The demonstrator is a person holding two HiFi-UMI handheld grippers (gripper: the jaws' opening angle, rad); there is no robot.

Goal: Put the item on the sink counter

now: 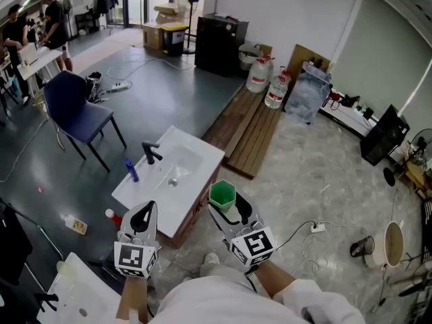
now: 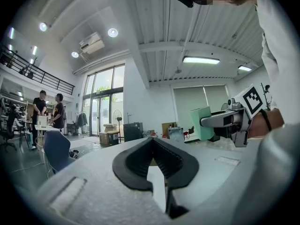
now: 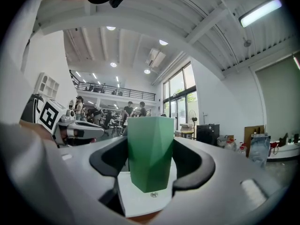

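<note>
A green faceted cup (image 1: 221, 194) (image 3: 151, 153) stands upright between the jaws of my right gripper (image 1: 227, 205) (image 3: 151, 159), which is shut on it, the pads against its two sides. It hangs in the air just past the near right corner of the white sink counter (image 1: 197, 155). My left gripper (image 1: 143, 216) (image 2: 152, 142) is shut with nothing in it and hovers over the counter's near edge. From the left gripper view the cup (image 2: 202, 123) shows at the right, held level with that gripper.
The counter carries a black faucet (image 1: 150, 152), a basin and a blue bottle (image 1: 131, 170). A red-capped bottle (image 1: 111, 214) lies on the floor beside it. A blue chair (image 1: 74, 110) is at the left, wooden planks (image 1: 246, 127) and water jugs (image 1: 266, 79) behind. People stand far left.
</note>
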